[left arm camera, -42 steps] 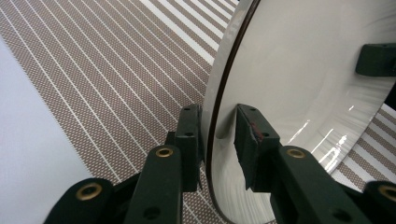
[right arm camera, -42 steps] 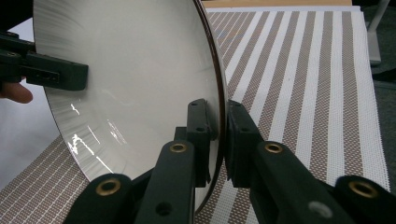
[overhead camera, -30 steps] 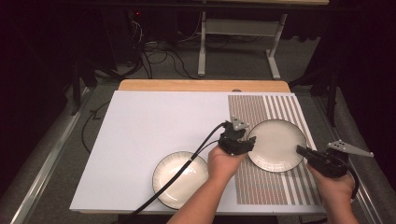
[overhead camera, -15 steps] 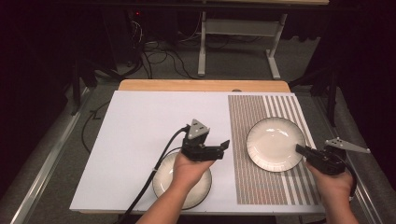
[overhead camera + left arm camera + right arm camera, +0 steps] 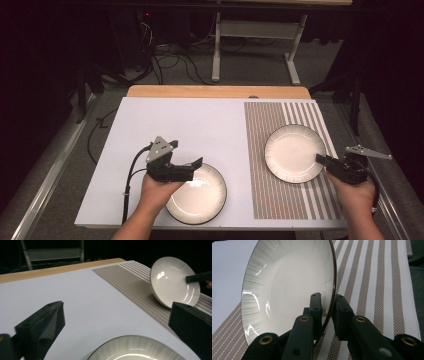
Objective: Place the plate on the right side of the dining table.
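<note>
Two white plates with dark rims are on the table. The far plate (image 5: 294,152) sits on the striped mat (image 5: 262,130), tipped up on one side (image 5: 172,282). My right gripper (image 5: 322,160) is shut on its right rim (image 5: 325,305), one jaw inside the plate and one outside. The near plate (image 5: 200,195) lies flat on the white board (image 5: 175,125). My left gripper (image 5: 192,167) hovers over that plate's left edge, pointing right. Its jaws have just been opening and now stand wide open (image 5: 117,322) with nothing between them.
A wooden table edge (image 5: 215,91) runs behind the white board. Beyond it are a dark floor with cables (image 5: 165,60) and a metal table frame (image 5: 250,45). Metal rails flank the table on both sides.
My left gripper has let go of the far plate's left rim, moved left across the board to the near plate, and opened its jaws. The right gripper has stayed on the far plate.
</note>
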`<state>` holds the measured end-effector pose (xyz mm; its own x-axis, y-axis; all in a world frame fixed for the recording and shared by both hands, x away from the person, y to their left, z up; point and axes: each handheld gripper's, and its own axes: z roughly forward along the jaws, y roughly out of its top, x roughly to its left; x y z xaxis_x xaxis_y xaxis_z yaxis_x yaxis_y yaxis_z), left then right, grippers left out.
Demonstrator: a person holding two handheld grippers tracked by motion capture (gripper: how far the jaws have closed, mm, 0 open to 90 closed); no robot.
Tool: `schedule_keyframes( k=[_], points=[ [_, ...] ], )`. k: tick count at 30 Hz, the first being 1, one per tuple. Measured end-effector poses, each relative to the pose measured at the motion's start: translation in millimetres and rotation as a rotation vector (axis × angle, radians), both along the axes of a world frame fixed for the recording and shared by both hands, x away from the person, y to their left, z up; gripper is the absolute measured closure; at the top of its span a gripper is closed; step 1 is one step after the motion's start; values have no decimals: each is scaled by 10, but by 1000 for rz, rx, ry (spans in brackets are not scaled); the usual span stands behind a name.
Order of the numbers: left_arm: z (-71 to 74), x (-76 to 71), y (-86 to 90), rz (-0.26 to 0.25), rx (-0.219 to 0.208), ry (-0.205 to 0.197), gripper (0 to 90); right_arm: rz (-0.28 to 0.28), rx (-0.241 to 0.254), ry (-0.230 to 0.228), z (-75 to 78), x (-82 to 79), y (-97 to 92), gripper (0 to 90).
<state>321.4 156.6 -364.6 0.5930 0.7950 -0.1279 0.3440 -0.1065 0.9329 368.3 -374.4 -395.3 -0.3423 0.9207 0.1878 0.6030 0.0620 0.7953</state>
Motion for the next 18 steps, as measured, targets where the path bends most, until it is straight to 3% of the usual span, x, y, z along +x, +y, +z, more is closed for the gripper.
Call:
schedule_keyframes(
  k=[1,3,11,15,18],
  points=[
    [0,0,0,0,0,0,2,0,0,0,0,0,0,802],
    [-18,-74,163,19,16,-25,2,-14,1,23,-19,37,0,794],
    [-48,-178,455,55,28,-40,2,-32,2,43,-42,99,2,786],
    [-99,-228,569,74,-1,-62,8,-46,-9,58,-69,131,-7,776],
    [-187,-219,648,78,-24,-40,8,-66,0,71,-87,154,-10,776]
  ],
)
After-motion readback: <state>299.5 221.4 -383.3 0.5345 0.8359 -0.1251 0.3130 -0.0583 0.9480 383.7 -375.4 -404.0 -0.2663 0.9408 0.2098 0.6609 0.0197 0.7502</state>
